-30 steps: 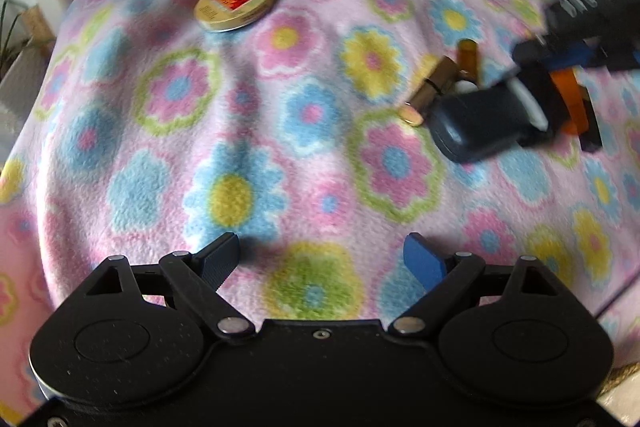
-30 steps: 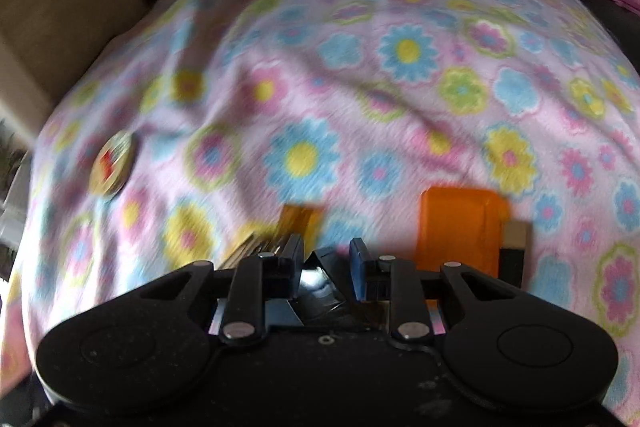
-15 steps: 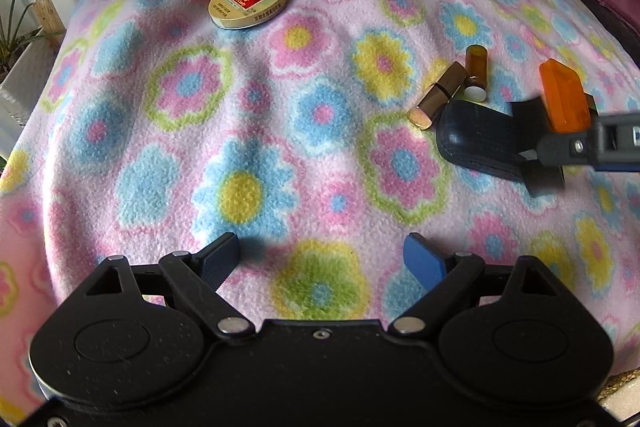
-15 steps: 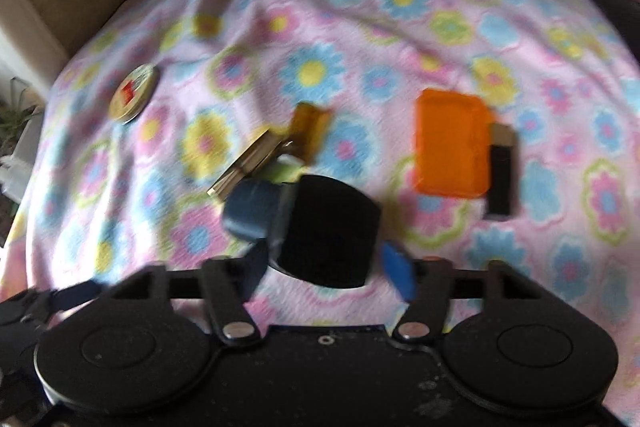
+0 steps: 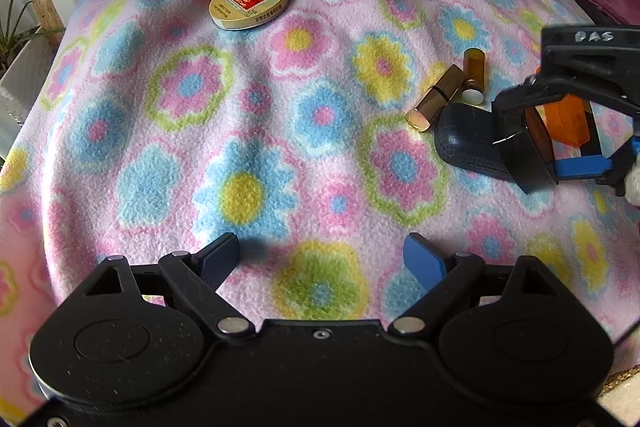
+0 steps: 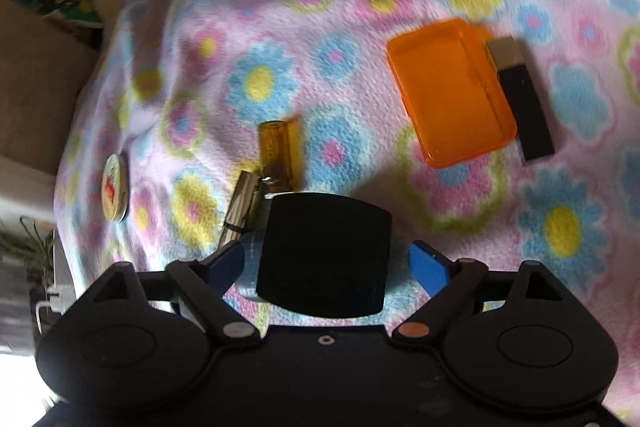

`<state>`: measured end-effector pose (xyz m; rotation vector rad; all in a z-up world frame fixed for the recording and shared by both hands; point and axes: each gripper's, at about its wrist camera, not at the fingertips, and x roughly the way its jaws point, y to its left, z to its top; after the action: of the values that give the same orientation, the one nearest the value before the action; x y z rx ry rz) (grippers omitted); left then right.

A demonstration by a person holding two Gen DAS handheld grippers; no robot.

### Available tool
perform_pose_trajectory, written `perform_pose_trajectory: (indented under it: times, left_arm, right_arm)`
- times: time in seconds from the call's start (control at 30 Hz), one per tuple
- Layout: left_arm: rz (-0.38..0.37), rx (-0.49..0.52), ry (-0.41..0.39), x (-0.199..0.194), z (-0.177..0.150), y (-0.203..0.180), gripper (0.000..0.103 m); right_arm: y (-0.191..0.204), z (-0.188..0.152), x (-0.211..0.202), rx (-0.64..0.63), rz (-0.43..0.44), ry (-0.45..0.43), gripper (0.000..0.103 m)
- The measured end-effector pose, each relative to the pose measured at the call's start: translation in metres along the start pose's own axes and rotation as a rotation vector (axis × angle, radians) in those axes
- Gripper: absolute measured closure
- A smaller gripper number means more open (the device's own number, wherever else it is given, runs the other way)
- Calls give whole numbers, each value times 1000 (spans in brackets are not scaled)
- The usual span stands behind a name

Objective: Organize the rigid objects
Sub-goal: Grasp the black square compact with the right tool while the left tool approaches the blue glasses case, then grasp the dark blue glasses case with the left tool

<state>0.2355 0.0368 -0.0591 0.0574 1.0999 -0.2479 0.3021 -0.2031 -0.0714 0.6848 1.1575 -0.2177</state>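
- Dark navy, rounded hard-shell case (image 6: 324,255) lies on the flowered fleece blanket (image 6: 280,27), directly between the two fingers of the right gripper (image 6: 326,265). The blue pads stand off both its sides, a gap showing on the right one; the jaws have just been opening and nothing is clamped.
- From the left wrist view, the case's long axis (image 5: 472,143) runs across the blanket toward the right gripper (image 5: 560,147), whose fingers straddle its near end.
- Just beyond the case, ahead and left of the right gripper: a gold metal tube (image 6: 240,207) and a small amber glass vial (image 6: 274,153), side by side, close to touching the case.
- Ahead and right: a translucent orange plastic box (image 6: 450,91) with a slim black-and-gold stick (image 6: 522,99) against its far edge.
- Left gripper (image 5: 322,259) hangs wide open over bare blanket, nothing between its fingers. The case lies well to its right; a round cream tin (image 5: 250,3) lies far ahead.
- Judgement: right hand is far nearer the cluster; the tin falls to the left.
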Motion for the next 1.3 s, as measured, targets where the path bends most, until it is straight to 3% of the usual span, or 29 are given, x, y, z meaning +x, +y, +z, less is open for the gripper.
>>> perform_pose_trajectory:
  times: [0.03,0.17,0.47,0.57,0.73,0.97,1.03,1.1,1.3]
  left_arm:
    - [0,1,1,0,0,0,17]
    - [5,6,4,1,0,-1,17]
    - [21,33,7,4,-2,-8,15]
    - [34,52,5,6,-4,-12,13]
    - [59,89,-1,9,-7,-19,9]
    - [70,110,9,17,-6,-23,4]
    - [73,114,8,17,-6,-24,3]
    - [78,121,11,19,-6,-26,3]
    - [80,119,39,18,5,-32,6]
  right_arm:
    - [-1,1,3,9,1,21,38]
    - [-5,-1,-4,-10,-7,24,38]
    - [-41,-17,-51,-289,-348,-45,38]
    - [-62,-28,-48,-337,-408,-38,38]
    - [-86,-39,-38,-300,-352,-83,35]
    - [-97,-60,-39,-391,-311,-208,24]
    - [-99,-58,-39,-390,-296,-210,19]
    - [-101,-53,-36,-382,-264,-192,0]
    - [-99,-47,-27,-389,-244,-157,0]
